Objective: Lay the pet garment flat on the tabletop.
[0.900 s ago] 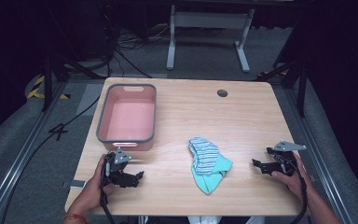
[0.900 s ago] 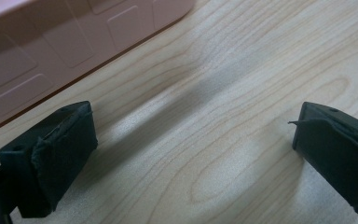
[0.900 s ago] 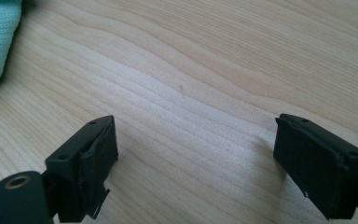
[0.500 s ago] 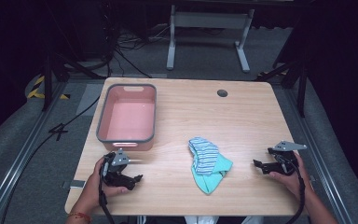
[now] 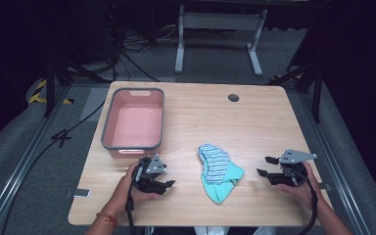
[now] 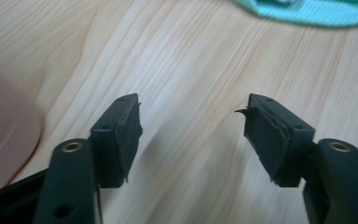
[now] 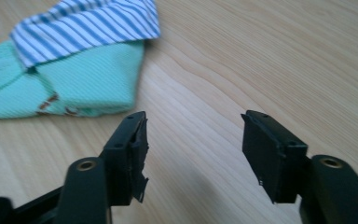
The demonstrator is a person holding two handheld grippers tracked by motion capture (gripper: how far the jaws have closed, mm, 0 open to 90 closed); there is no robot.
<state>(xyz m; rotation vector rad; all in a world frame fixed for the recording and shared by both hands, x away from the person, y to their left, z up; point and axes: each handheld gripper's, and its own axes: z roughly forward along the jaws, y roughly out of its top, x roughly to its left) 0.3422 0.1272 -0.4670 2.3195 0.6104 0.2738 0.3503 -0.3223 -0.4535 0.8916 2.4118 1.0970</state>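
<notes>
1. Sitting toward the rear left of the worktop [image 5: 254,122]: pink tub [image 5: 134,122] with a grey rim, long side running away from the person, nothing visible inside.
2. Resting low over the wood just in front of the tub's near end: left tool [image 5: 169,183], gripped in the person's left hand [image 5: 136,188], tips aimed right toward the clothes. Jaws released in the left gripper view, left tool [image 6: 193,135] with bare wood grain between its worn black pads and nothing pinched. Pink tub wall [image 6: 4,135] curving in at that view's left edge; a strip of green cloth at its top edge, well apart from the jaw tips.
3. Lying near the front middle of the worktop, between the two tools and touching neither: small crumpled heap of clothes, a blue-and-white striped garment [image 5: 216,161] draped over a mint-green garment [image 5: 221,183].
4. Seen closer in the right gripper view: striped garment [image 7: 88,25] overlapping the top of the mint-green garment [image 7: 74,84], a small brown pattern near the green hem.
5. Held at the front right: right tool [image 5: 264,166], in the person's right hand [image 5: 298,186], grey three-cornered plate on top, tips pointing left at the heap. Jaws released, right tool [image 7: 193,135] holding nothing, left jaw tip near the green hem without touching it.
</notes>
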